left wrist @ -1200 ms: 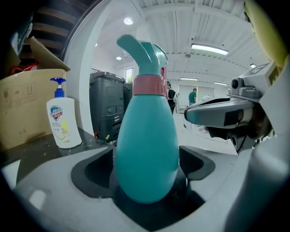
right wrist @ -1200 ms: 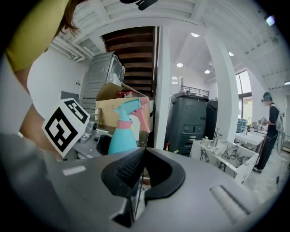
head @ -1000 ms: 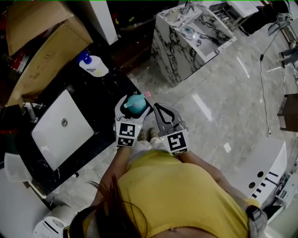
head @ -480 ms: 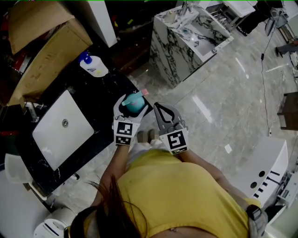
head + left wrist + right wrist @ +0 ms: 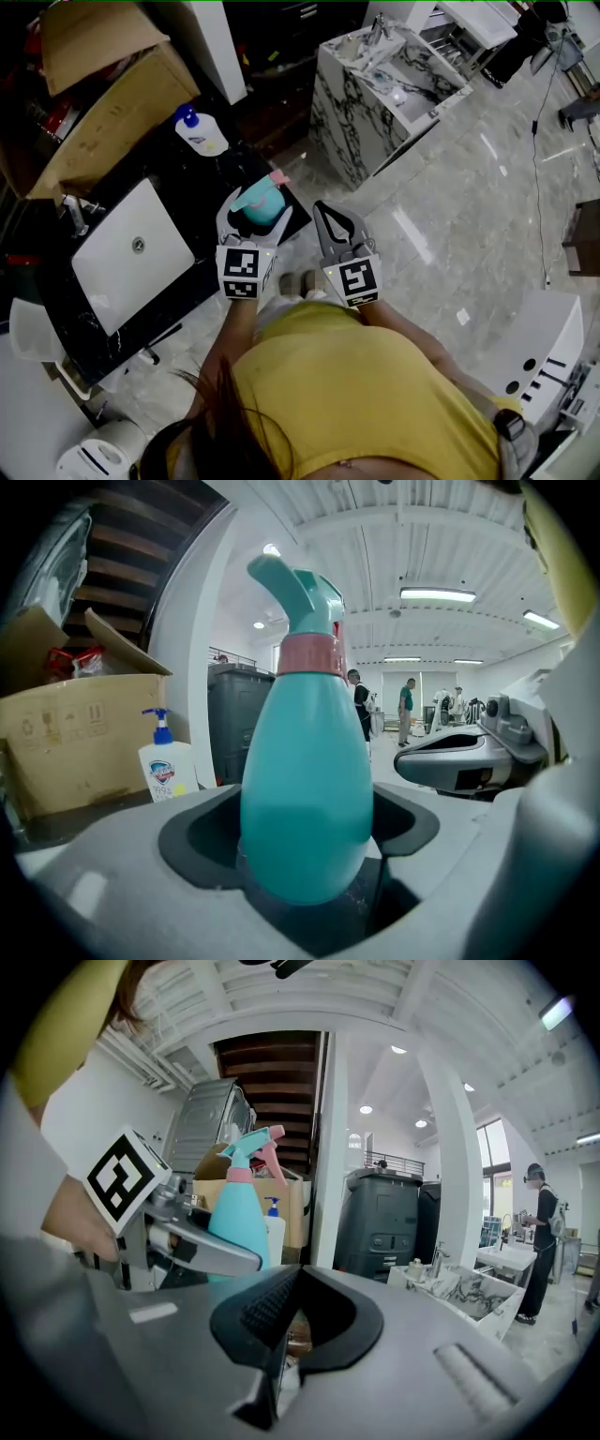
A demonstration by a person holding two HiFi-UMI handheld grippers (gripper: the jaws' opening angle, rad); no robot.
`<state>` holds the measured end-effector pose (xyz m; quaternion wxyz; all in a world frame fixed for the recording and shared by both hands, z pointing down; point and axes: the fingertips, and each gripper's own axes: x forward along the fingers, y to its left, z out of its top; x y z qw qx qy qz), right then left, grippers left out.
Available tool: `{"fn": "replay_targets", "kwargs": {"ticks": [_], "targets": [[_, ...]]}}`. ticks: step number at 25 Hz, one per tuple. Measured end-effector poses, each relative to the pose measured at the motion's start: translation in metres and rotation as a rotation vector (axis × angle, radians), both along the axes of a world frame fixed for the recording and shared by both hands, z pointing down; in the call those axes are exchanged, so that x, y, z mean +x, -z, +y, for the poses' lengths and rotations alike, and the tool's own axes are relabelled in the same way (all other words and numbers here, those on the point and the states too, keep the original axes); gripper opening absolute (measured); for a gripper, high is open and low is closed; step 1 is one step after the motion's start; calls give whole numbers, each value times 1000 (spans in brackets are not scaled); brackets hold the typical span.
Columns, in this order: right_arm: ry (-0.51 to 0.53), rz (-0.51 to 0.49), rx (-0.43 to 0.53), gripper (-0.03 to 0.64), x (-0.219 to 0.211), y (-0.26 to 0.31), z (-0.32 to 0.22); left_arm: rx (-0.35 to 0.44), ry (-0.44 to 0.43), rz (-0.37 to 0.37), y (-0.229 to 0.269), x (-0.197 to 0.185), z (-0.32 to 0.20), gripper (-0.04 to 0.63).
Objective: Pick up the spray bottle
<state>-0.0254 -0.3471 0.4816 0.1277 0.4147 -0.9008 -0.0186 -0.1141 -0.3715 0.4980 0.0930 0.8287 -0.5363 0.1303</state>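
Note:
The teal spray bottle (image 5: 260, 201), with a pink collar and pink nozzle tip, stands upright between the jaws of my left gripper (image 5: 254, 217), which is shut on its round body. It hangs above the corner of the black counter (image 5: 202, 192). In the left gripper view the bottle (image 5: 305, 789) fills the middle, wedged in the jaws' dark pads (image 5: 202, 832). My right gripper (image 5: 324, 210) is beside it on the right, shut with nothing in it. Its own view shows the tips meeting (image 5: 281, 1321) and the bottle (image 5: 234, 1222) to the left.
A white soap pump bottle (image 5: 200, 133) stands on the counter behind a white sink basin (image 5: 131, 253). Cardboard boxes (image 5: 103, 94) lie at the far left. A marble vanity (image 5: 384, 84) stands ahead on the glossy tiled floor. A person (image 5: 542, 1241) stands far right.
My left gripper has lifted the spray bottle off the counter, so it now hangs higher. The right gripper stays shut and has moved only slightly alongside.

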Motion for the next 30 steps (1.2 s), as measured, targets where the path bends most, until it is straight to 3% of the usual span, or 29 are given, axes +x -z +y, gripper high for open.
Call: {"fn": "replay_targets", "kwargs": {"ticks": [13,18,30], "targets": [[-50,-79,98,2,10,51,-6,136,130,19,83,-26,26,403],[-88,-88,138,2,19,66,-8,166,142,-14,95,-29,34,405],[-76,-70,115,2,22,66,-4,148,150,-7,90,-31,39,405]]}}
